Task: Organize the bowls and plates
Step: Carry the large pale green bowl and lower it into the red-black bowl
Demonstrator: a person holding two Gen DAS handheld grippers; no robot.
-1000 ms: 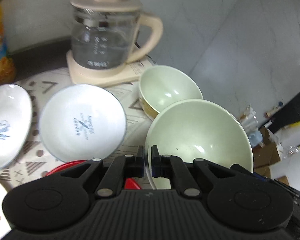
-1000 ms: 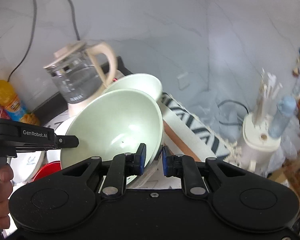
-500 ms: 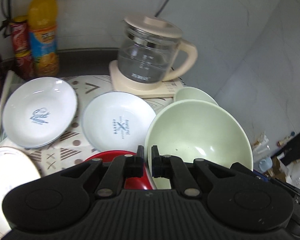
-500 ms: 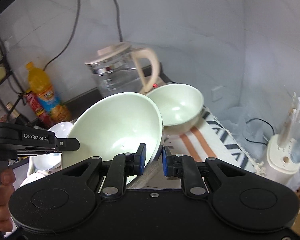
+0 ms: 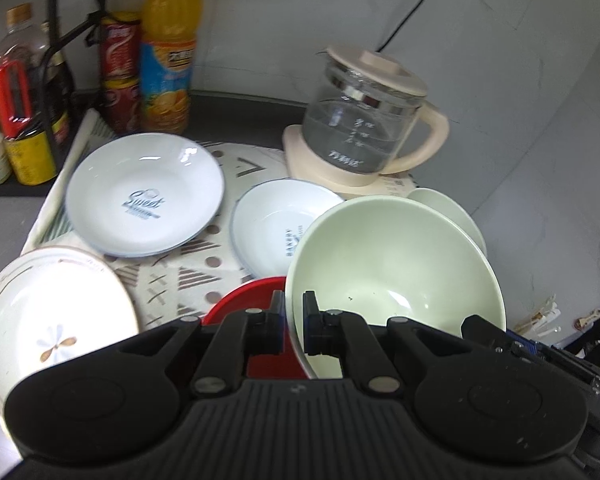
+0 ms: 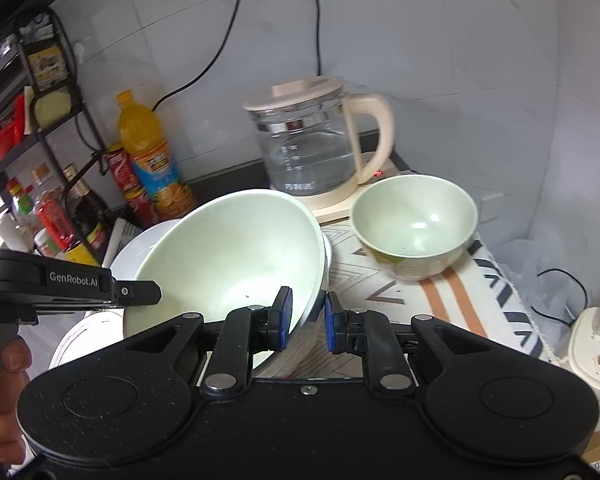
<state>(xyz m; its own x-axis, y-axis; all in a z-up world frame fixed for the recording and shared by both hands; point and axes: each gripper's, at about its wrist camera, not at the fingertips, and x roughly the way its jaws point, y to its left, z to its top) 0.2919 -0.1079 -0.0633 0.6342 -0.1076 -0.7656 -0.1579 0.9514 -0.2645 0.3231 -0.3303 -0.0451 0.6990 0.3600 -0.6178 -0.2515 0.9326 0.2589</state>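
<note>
Both views have swung left since a second ago: the orange juice bottle (image 5: 168, 52) and red cans (image 5: 118, 76) now show at the back, and the large pale green bowl (image 5: 392, 276) has come with the hands. Table (image 5: 12, 216) carries a patterned cloth (image 5: 180, 276). Glass kettle (image 5: 364, 120) stands at the rear on its cream base. Large green bowl is held tilted over a red plate (image 5: 252, 296); left gripper (image 5: 292, 320) jaws pinch its rim, right gripper (image 6: 305, 316) jaws narrow, clamping the opposite rim. "Sweet" white plate (image 5: 144, 196), flower plate (image 5: 48, 320), smaller white plate (image 5: 276, 224) lie separately on the cloth. Small green bowl (image 6: 414, 224) sits upright before the kettle.
</note>
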